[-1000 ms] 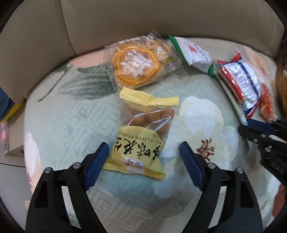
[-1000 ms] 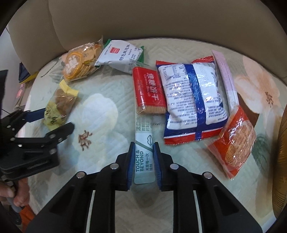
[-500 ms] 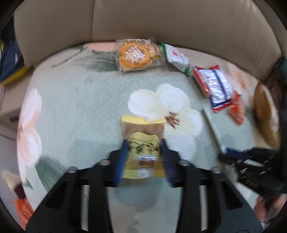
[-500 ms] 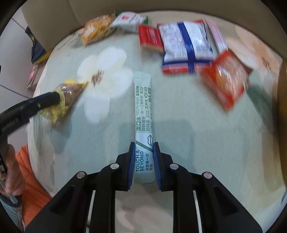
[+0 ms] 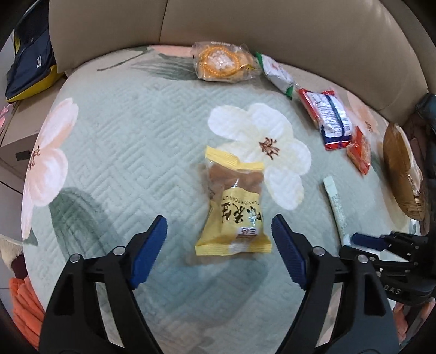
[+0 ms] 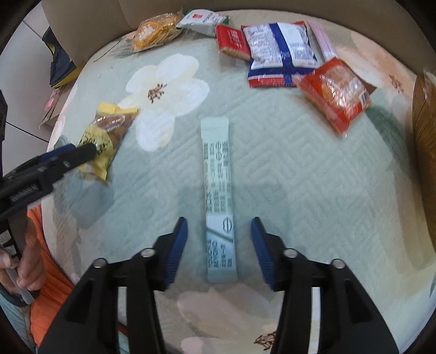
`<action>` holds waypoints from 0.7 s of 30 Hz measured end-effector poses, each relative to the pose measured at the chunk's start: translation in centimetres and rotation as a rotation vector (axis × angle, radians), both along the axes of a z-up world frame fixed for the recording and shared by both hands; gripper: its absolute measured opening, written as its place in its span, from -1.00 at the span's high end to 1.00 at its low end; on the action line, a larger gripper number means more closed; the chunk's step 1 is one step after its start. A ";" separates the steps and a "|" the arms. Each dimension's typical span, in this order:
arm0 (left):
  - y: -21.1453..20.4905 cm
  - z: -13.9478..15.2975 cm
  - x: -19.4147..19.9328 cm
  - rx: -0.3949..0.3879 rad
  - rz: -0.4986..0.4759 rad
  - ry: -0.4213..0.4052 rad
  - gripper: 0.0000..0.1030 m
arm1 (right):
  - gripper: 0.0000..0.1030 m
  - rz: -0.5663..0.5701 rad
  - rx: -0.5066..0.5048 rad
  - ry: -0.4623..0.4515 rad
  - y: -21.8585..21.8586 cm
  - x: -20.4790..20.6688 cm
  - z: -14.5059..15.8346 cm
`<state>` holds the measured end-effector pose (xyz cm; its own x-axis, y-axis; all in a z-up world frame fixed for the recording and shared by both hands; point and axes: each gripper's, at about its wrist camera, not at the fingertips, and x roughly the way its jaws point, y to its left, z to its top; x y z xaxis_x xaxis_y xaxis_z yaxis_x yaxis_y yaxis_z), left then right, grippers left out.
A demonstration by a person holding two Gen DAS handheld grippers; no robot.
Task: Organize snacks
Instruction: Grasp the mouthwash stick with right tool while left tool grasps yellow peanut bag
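So the two things in play are the yellow peanut packet (image 5: 233, 207) and the long pale-green stick sachet (image 6: 218, 196). Both are lying flat on the quilted floral cushion (image 5: 122, 141), roughly mid-cushion toward the front edge. The peanut packet is on the left with its top lapping onto the white flower print, and the sachet is off to its right, lengthwise front to back.

The left gripper (image 5: 219, 250) is spread wide, one blue pad either side of the packet's bottom end and not touching it. The right gripper (image 6: 219, 247) is the same deal: parted, straddling the near end of the sachet with clear gaps on both sides. So neither one is holding anything right now.

The rest of the snacks are bunched along the back edge against the beige sofa back (image 5: 272, 24): a round orange cracker pack (image 5: 222, 64), a white and green pouch (image 6: 203, 20), a red biscuit pack (image 6: 233, 43), the blue and white bag (image 6: 280, 54) and an orange-red wafer pack (image 6: 336, 92) a bit forward of those on the right.

My read is this is the let-go step, with both items set down in a fresh row. To do it cleanly I'd back each gripper straight out along its own fingers, keeping them wide so a pad doesn't clip a wrapper edge and spin it. The sachet is light and skinny, so it'd be the easy one to knock crooked. The next grab is probably from that back pile.
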<state>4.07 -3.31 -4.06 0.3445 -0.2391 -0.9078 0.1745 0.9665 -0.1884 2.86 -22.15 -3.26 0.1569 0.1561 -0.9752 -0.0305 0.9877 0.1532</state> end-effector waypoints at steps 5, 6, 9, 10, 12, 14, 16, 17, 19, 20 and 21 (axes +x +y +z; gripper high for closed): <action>-2.1 -1.7 1.0 0.105 -0.023 0.016 -0.53 | 0.04 0.008 -0.019 0.004 1.0 1.5 -0.8; -2.6 -1.9 1.2 0.135 -0.033 0.011 -0.52 | 0.05 0.012 -0.031 -0.001 1.2 1.5 -1.0; -3.6 -2.2 1.6 0.192 -0.041 0.002 -0.43 | 0.21 0.029 -0.085 -0.024 1.9 1.4 -1.1; -3.9 -2.3 1.6 0.204 -0.046 -0.008 -0.33 | 0.37 0.039 -0.126 -0.035 2.2 1.4 -1.2; -4.7 -2.3 1.5 0.243 -0.064 -0.037 -0.10 | 0.45 0.056 -0.170 -0.057 2.9 1.4 -1.3; -5.2 -2.1 1.4 0.249 -0.071 -0.050 0.11 | 0.62 0.074 -0.174 -0.075 3.5 1.2 -1.3; -4.9 -1.8 1.3 0.237 -0.053 -0.053 0.19 | 0.63 0.077 -0.165 -0.080 3.9 1.2 -1.1; -4.6 -1.6 1.3 0.209 -0.045 -0.051 0.19 | 0.63 0.073 -0.138 -0.076 3.8 1.2 -1.1; -3.9 -1.1 1.3 0.137 -0.031 -0.036 0.20 | 0.63 0.047 -0.051 -0.060 3.0 1.1 -0.8; -3.4 -0.7 1.2 0.112 -0.026 -0.036 0.20 | 0.63 0.034 -0.008 -0.055 2.5 1.2 -0.5; -3.1 -0.2 1.0 0.086 -0.021 -0.042 0.20 | 0.63 0.026 0.017 -0.057 2.2 1.2 -0.1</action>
